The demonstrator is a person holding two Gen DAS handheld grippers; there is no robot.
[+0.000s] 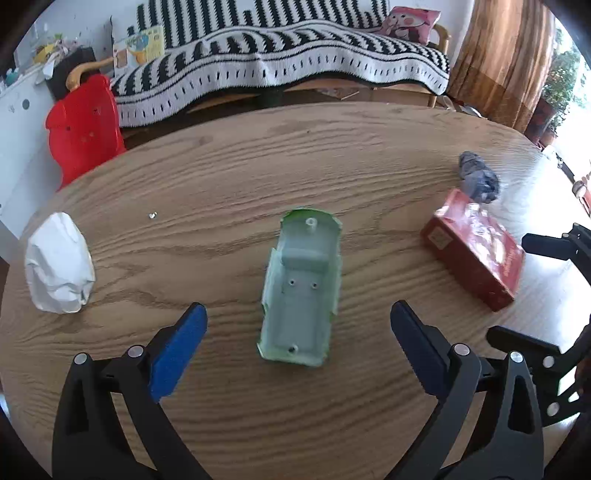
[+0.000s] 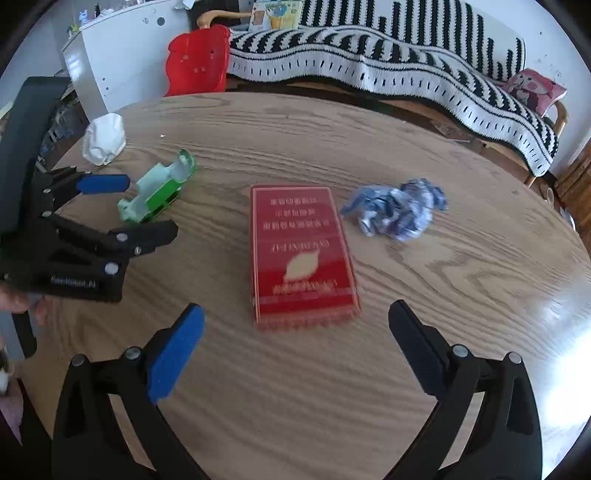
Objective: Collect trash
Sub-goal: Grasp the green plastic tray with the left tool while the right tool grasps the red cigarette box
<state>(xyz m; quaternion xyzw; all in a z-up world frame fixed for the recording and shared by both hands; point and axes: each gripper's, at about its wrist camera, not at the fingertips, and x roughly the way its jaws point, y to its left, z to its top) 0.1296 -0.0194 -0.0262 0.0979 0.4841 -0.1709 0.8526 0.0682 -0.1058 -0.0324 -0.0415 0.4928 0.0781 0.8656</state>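
Note:
A pale green plastic shell [image 1: 301,288] lies hollow side up on the round wooden table [image 1: 229,173], straight ahead of my open left gripper [image 1: 297,314], whose blue pads flank its near end without touching. A red box [image 2: 301,254] lies flat in front of my open right gripper [image 2: 295,317]. The same red box [image 1: 476,251] shows to the right in the left wrist view. A crumpled blue wrapper [image 2: 397,210] sits right of the box. A white paper ball [image 1: 59,264] rests near the table's left edge. The left gripper [image 2: 127,205] appears beside the green shell [image 2: 160,190].
A red plastic chair [image 1: 83,125] stands beyond the table's far left. A sofa under a black-and-white striped blanket [image 1: 280,62] runs along the back, with a pink cushion [image 1: 410,20]. A white cabinet [image 2: 122,48] is at the left. A tiny scrap [image 1: 152,215] lies on the table.

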